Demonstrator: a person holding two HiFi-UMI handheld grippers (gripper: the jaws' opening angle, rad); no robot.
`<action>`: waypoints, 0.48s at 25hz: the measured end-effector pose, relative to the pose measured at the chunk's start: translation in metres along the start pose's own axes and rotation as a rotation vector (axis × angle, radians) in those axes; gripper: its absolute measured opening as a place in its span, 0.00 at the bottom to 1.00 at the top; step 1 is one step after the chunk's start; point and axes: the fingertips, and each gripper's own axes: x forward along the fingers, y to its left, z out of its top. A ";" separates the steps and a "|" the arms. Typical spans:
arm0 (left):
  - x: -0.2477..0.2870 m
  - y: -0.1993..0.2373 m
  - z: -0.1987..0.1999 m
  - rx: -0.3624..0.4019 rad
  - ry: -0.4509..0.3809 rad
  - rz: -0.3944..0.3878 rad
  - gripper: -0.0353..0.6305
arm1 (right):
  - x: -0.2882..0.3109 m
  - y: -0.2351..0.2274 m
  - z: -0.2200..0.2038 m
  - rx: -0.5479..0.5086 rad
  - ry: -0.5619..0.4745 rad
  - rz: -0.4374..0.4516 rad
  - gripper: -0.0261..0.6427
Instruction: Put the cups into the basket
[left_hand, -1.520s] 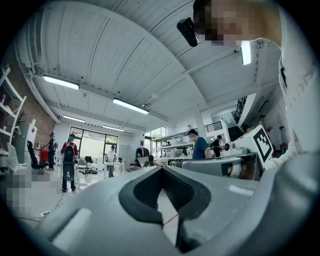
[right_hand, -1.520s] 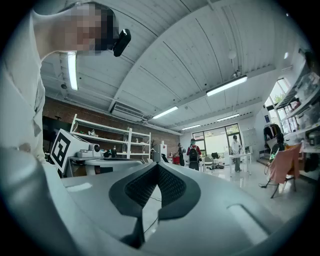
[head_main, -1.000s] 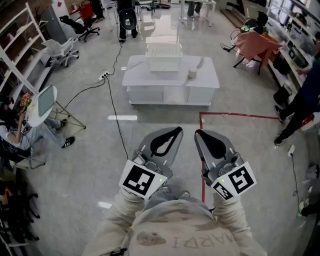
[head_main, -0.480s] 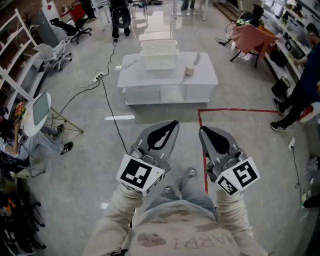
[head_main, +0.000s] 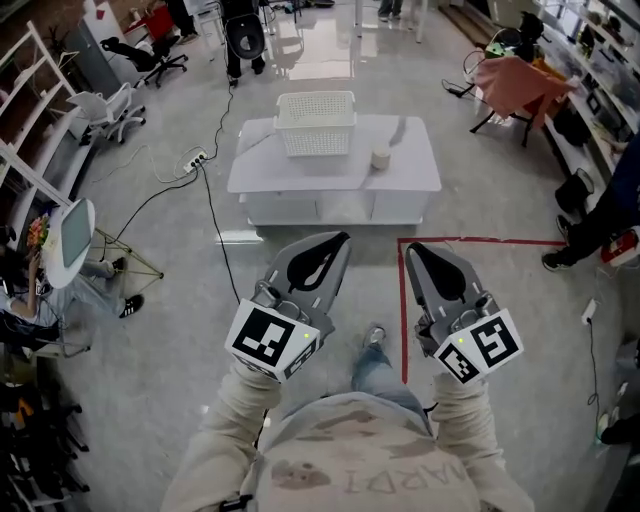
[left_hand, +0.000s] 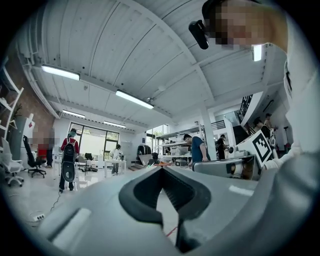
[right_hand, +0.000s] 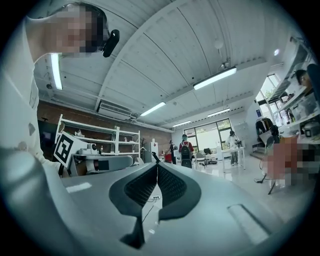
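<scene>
Down on the grey floor (head_main: 150, 300) of a big open room, a low white table (head_main: 335, 185) stands well ahead of the person, top mostly bare

Left gripper (head_main: 338, 243) and right gripper (head_main: 418, 252) held side by side low in the head view, well apart from the table, both over the floor, each with its marker cube nearest the sleeves

Left gripper view: jaws closed, tips meeting, nothing between them, only the room and distant people beyond. Right gripper view: jaws likewise pressed together at the tips, empty, shelving and people far behind

White mesh basket (head_main: 315, 122) sits on the table toward its left-rear part, upright; cannot tell if anything is inside

Orange cloth (head_main: 530, 85) draped on a stand at upper right. Office chair (head_main: 110, 105) at upper left

Red tape line (head_main: 480, 241) on the floor forms a corner just ahead of the right gripper

Black cable (head_main: 215, 230) runs across the floor left of the table to a power strip (head_main: 190, 160)

One small pale cup (head_main: 380, 157) stands upright on the table, just right of the basket, outside it, not touching it
</scene>
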 end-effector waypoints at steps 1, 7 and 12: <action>0.016 0.005 0.002 0.007 0.001 0.007 0.05 | 0.008 -0.016 0.004 0.003 -0.001 0.007 0.08; 0.098 0.042 0.013 0.030 -0.020 0.059 0.05 | 0.054 -0.101 0.020 0.005 -0.010 0.050 0.09; 0.155 0.064 0.010 0.048 -0.019 0.091 0.06 | 0.084 -0.160 0.022 0.013 -0.012 0.070 0.09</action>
